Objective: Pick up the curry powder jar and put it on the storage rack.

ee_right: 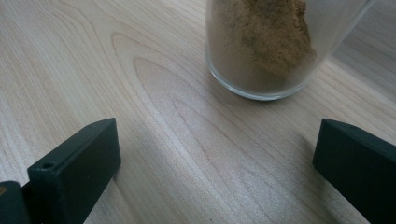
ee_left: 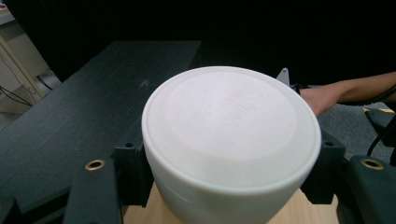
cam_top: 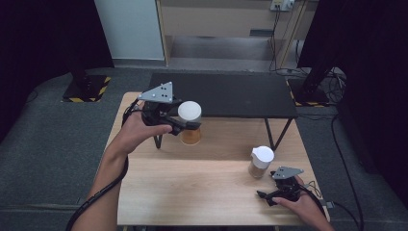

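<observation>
A large jar (cam_top: 190, 130) with a white lid (cam_top: 189, 111) and orange-brown contents stands at the back left of the wooden table (cam_top: 202, 192). My left gripper (cam_top: 188, 126) is shut on it just under the lid, one jaw on each side of the white lid (ee_left: 231, 126). I cannot tell whether the jar rests on the table or is lifted. A smaller glass jar (cam_top: 260, 163) with a white cap holds brown powder (ee_right: 266, 42) at the front right. My right gripper (cam_top: 265, 196) (ee_right: 217, 140) lies low on the table in front of that jar, open and apart from it.
A black low table (cam_top: 221, 94) stands across the back edge of the wooden table, its legs coming down behind the large jar. Cables trail off the right edge. Black stands with striped bases sit on the floor at both back corners.
</observation>
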The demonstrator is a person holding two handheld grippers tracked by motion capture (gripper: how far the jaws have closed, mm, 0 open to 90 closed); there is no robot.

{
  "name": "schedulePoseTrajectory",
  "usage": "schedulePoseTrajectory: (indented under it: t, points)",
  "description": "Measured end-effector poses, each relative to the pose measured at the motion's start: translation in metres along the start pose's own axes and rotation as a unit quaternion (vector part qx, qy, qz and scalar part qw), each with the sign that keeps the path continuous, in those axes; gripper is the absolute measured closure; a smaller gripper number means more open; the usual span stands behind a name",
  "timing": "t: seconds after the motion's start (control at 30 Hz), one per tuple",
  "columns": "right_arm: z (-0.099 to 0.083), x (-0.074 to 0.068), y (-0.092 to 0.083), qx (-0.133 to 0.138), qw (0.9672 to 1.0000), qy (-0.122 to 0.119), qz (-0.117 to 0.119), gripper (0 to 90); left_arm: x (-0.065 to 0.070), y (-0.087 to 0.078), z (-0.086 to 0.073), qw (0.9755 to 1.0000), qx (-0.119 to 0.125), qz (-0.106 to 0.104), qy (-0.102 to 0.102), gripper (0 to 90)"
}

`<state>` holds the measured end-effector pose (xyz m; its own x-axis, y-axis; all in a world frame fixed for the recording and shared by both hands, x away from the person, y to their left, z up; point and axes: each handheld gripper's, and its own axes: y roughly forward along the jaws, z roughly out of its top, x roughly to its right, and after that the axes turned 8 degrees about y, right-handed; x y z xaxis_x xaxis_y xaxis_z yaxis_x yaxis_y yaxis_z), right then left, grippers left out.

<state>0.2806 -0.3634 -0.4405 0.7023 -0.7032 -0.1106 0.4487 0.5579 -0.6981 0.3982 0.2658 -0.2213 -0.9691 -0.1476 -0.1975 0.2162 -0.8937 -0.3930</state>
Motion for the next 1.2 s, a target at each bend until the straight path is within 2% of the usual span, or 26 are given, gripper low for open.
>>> schedulePoseTrajectory:
  t: [0.87, 1.2]
  points:
    - [0.0, 0.0, 0.0, 0.0, 1.0, 0.0, 0.0, 1.6, -0.038, 0.004, 0.035, 1.0, -0.001, 0.009, -0.001, 32.8]
    - [0.0, 0.0, 0.0, 0.0, 1.0, 0.0, 0.0, 1.6, -0.058, 0.012, 0.029, 0.9997, -0.007, 0.018, -0.013, 32.7]
